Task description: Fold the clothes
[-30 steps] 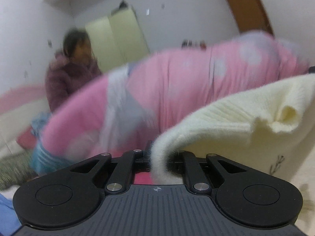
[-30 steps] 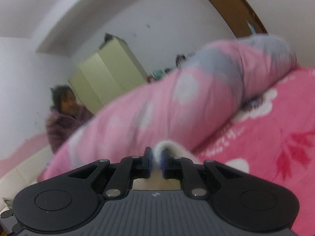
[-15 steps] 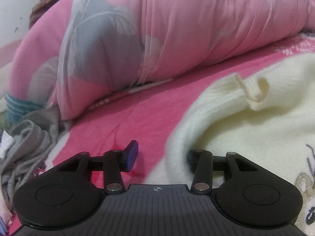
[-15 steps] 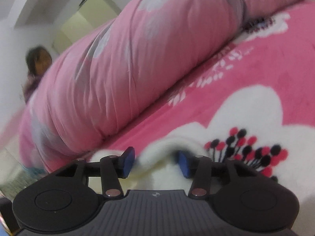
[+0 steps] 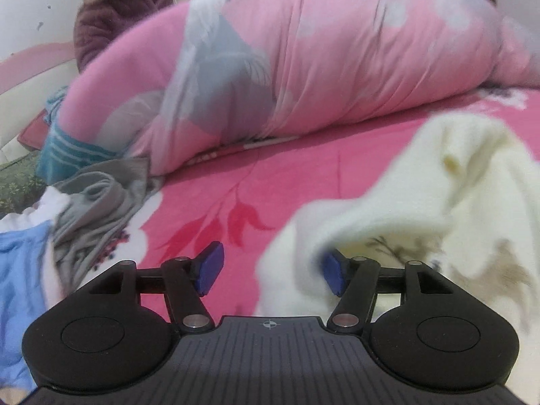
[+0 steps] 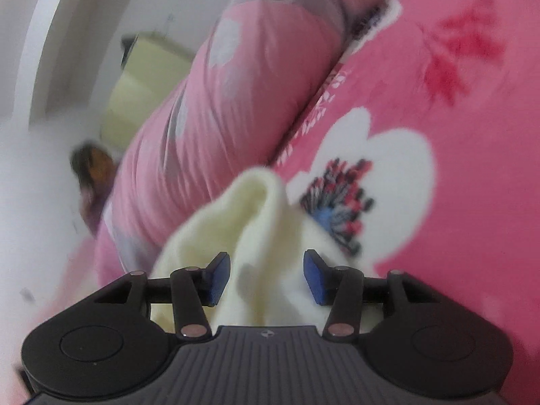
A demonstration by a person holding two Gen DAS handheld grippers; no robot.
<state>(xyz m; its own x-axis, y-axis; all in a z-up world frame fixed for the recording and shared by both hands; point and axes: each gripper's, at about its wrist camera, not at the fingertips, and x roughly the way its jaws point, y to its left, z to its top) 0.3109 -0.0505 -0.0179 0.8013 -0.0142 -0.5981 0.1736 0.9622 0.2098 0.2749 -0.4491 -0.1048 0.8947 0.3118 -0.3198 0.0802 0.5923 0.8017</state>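
Note:
A cream knit sweater (image 5: 438,202) lies on the pink floral bedspread (image 5: 263,182), to the right in the left wrist view. My left gripper (image 5: 270,270) is open, with a fold of the sweater lying between the blue pads and against the right one. In the right wrist view the sweater (image 6: 249,236) rises in a hump between the fingers. My right gripper (image 6: 266,276) is open and holds nothing.
A rolled pink and grey quilt (image 5: 303,64) lies across the back of the bed. A grey garment (image 5: 98,202) and a light blue one (image 5: 20,263) are piled at the left. A person in a purple coat (image 5: 114,17) sits behind the quilt.
Both grippers were shut on the sweater one second ago and have opened, letting it drop onto the bed. Both views have since pulled back and up a little.

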